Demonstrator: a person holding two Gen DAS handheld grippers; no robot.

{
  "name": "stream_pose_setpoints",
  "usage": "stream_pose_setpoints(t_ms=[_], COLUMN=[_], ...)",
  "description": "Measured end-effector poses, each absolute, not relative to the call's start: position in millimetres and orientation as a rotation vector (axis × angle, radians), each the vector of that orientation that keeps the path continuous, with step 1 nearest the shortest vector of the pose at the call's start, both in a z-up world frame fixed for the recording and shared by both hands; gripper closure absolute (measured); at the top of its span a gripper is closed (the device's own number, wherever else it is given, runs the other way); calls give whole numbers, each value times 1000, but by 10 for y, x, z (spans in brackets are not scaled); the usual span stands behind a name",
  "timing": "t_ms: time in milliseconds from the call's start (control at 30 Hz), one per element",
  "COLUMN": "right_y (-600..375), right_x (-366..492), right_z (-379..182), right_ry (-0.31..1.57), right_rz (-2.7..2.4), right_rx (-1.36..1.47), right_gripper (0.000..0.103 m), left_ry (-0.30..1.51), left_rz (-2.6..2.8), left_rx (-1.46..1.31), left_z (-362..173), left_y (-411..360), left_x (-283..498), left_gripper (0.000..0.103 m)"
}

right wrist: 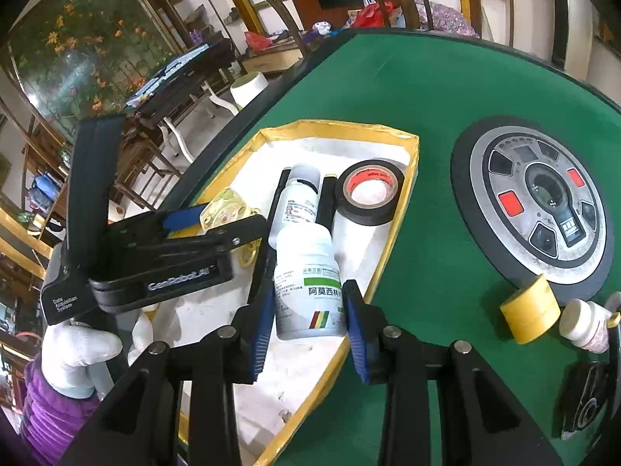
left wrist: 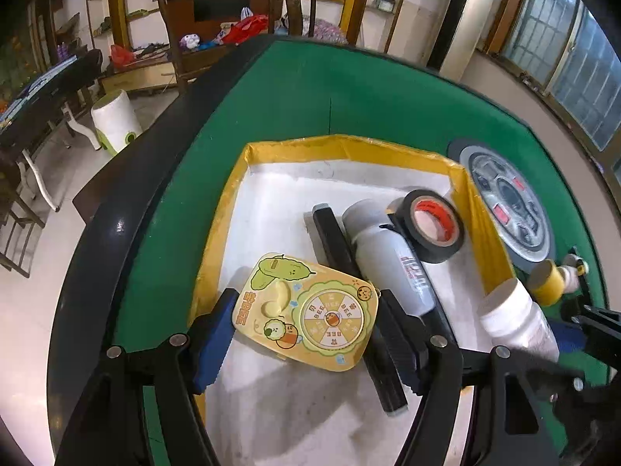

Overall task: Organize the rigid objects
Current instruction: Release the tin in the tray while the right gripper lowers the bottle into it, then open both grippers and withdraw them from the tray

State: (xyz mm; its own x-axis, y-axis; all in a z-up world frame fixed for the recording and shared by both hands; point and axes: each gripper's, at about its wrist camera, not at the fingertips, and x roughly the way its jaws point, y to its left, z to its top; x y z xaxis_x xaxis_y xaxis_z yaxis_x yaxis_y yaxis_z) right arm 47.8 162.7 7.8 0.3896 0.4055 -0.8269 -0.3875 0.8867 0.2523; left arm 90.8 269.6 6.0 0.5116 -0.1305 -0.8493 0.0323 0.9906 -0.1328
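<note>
My left gripper [left wrist: 304, 320] is shut on a yellow cartoon tin [left wrist: 306, 310] and holds it over the white floor of a yellow-rimmed tray [left wrist: 295, 147]. In the tray lie a grey-white bottle [left wrist: 392, 256], a black bar [left wrist: 337, 240] and a black tape roll [left wrist: 432, 225]. My right gripper [right wrist: 306, 310] is shut on a white medicine bottle [right wrist: 306, 287] above the tray's right side [right wrist: 411, 178]. The left gripper [right wrist: 217, 225] and tin [right wrist: 225, 209] show in the right wrist view.
The tray sits on a green felt table [right wrist: 427, 89] with a black rim. A round grey control dial [right wrist: 543, 202] is set in the felt. A yellow tape roll [right wrist: 531, 312], a small white bottle [right wrist: 586, 326] and a black object [right wrist: 586, 407] lie at right.
</note>
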Motion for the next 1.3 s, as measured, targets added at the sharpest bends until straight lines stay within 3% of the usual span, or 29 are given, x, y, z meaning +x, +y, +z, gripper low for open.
stream_pose_setpoints(t_ms=[300, 600, 667, 1000, 1300], right_y=[1764, 2041, 2158, 2688, 2782], right_x=[500, 365, 340, 607, 925], right_z=[7, 25, 6, -298, -251], right_ry=[1073, 1119, 1141, 1268, 1173], right_rz=[536, 683, 725, 727, 624], right_rx=[-1, -1, -6, -50, -82], right_gripper=[69, 69, 69, 69, 67], left_ry=[1032, 842, 796, 703, 672], left_rz=[-172, -185, -180, -138, -120], left_rx=[-306, -374, -405, -468, -464], left_z=[268, 796, 859, 864, 878], left_y=[2970, 3345, 3467, 3793, 3747], left_x=[863, 423, 275, -323, -529], left_gripper=[27, 27, 22, 22, 17])
